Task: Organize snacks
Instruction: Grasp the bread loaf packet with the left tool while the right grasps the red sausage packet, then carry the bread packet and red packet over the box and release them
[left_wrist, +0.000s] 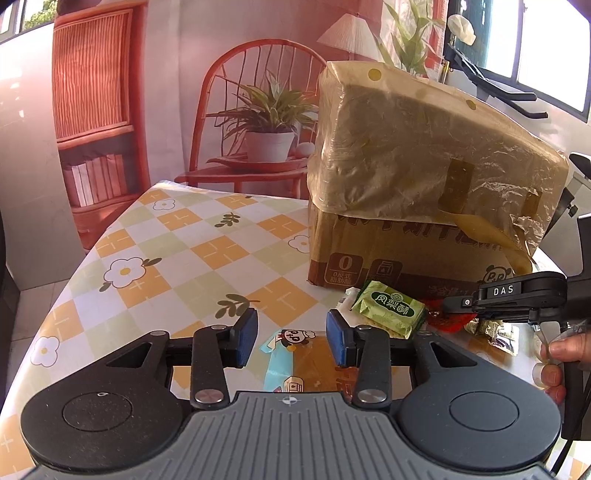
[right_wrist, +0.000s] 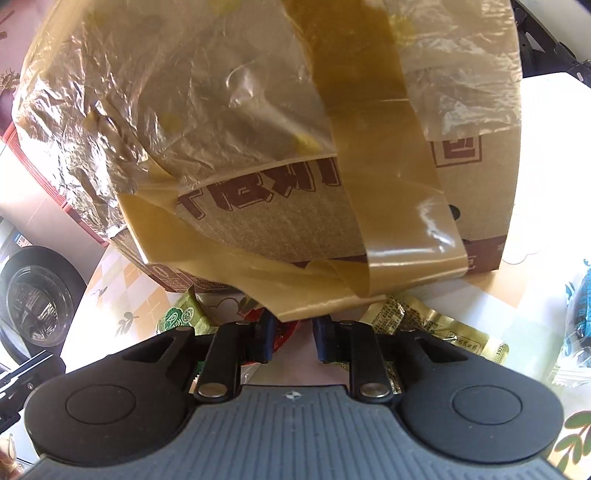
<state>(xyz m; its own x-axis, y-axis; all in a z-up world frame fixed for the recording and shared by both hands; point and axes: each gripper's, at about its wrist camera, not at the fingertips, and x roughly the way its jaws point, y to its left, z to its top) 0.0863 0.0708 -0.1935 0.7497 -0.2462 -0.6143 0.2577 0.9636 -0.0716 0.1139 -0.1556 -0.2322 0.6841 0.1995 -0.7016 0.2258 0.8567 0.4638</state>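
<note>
Beside one plastic-wrapped cardboard box (left_wrist: 424, 177) I counted one crinkly green packet (left_wrist: 388, 314); my left gripper (left_wrist: 291, 338) gaped empty, my right gripper (right_wrist: 291, 341) I couldn't tell.

Green pineapple-cake packet (left_wrist: 388, 308) lies flat by the plastic-covered cardboard box (left_wrist: 406, 236); panda snack pack (left_wrist: 291, 354) in front, gold sachet (right_wrist: 436, 328) nearby.

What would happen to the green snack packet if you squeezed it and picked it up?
The green snack packet looks small and puffy, so it is probably light. Its shiny wrapper may crinkle and slip between pads. Squeezed hard, whatever is inside might get squashed.
</note>
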